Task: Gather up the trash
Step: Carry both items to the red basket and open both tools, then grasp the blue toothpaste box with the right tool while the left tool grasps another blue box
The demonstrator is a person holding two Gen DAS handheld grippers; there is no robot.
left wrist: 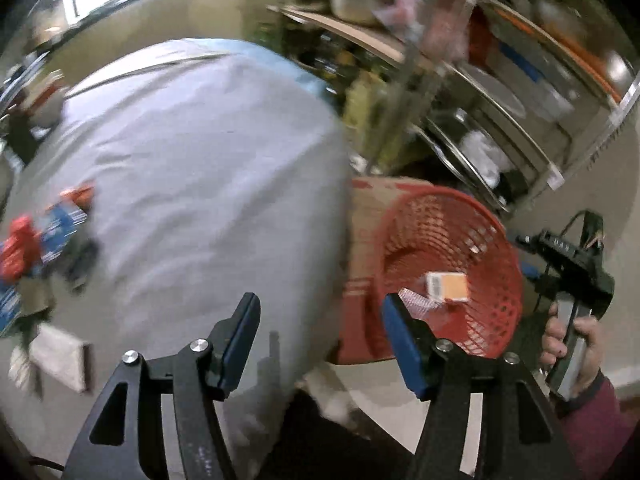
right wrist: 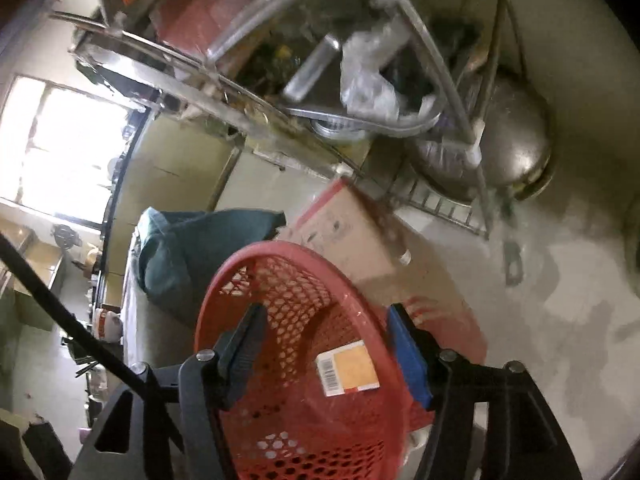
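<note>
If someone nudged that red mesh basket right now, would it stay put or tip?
The red mesh basket looks like thin perforated plastic, so probably light and easy to slide or tip. It holds only a small carton and a clear wrapper, which add little weight. The cardboard box behind might stop it.

Your left wrist view smears the packets [left wrist: 36, 240] at the cloth's [left wrist: 192, 184] edge and the shelf clutter [left wrist: 460, 60] unreadable; your gripper frame cuts off the red basket [right wrist: 240, 280].

Home kitchen, steel rack [right wrist: 240, 92] of pots [right wrist: 516, 136], sunlit window [right wrist: 68, 148]
</note>
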